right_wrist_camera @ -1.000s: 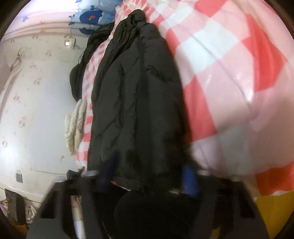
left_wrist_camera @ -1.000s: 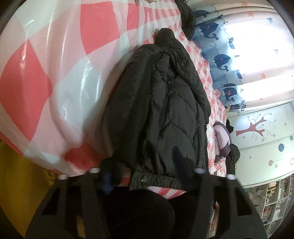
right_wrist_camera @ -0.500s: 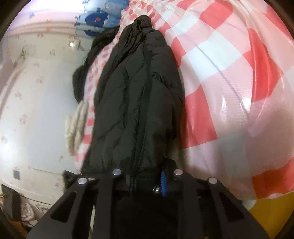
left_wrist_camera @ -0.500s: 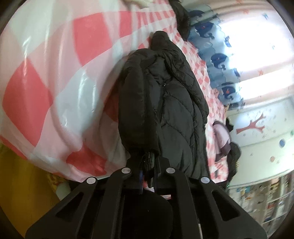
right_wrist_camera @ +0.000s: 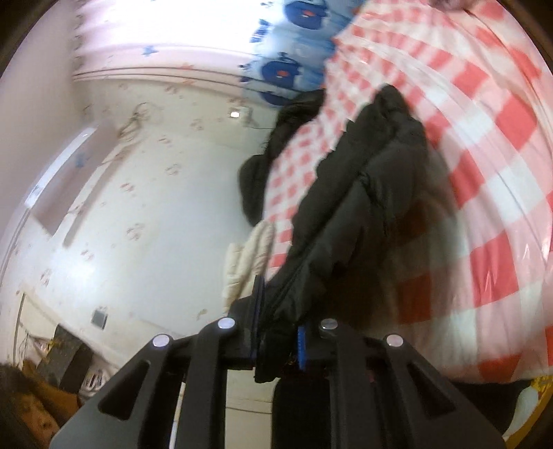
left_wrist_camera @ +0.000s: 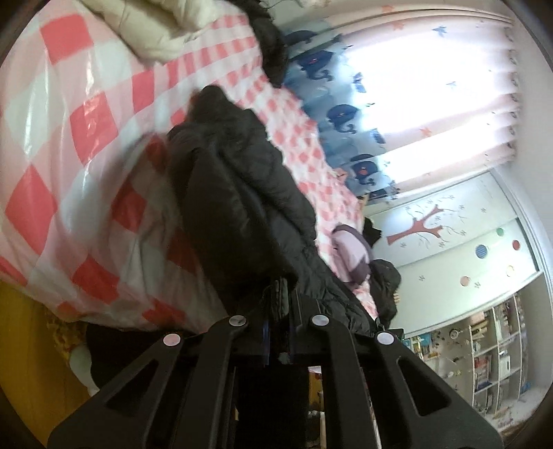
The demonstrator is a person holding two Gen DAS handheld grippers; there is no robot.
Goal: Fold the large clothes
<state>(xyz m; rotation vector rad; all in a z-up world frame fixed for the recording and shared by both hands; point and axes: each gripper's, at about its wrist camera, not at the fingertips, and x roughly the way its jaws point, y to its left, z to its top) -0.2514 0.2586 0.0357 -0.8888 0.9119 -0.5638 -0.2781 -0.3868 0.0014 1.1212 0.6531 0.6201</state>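
Observation:
A black quilted puffer jacket (left_wrist_camera: 242, 193) lies lengthwise on a bed with a red, pink and white checked cover (left_wrist_camera: 79, 145). My left gripper (left_wrist_camera: 278, 307) is shut on the jacket's near hem and lifts it off the bed. In the right wrist view the same jacket (right_wrist_camera: 366, 193) runs away from me. My right gripper (right_wrist_camera: 276, 331) is shut on the hem too, and the fabric hangs bunched between its blue-padded fingers (right_wrist_camera: 301, 345). The jacket's far end with the collar still rests on the cover.
A cream padded garment (left_wrist_camera: 152, 31) and a dark garment (left_wrist_camera: 273, 45) lie at the bed's far end. A lilac garment (left_wrist_camera: 349, 252) and another black one (left_wrist_camera: 383, 286) sit on the right edge. Whale-print curtains (left_wrist_camera: 345, 114), shelves (left_wrist_camera: 484, 345) and a wall (right_wrist_camera: 138, 207) surround the bed.
Both grippers went from open around the hem to shut on it. They have since risen and tilted, lifting the jacket's near end off the bed.

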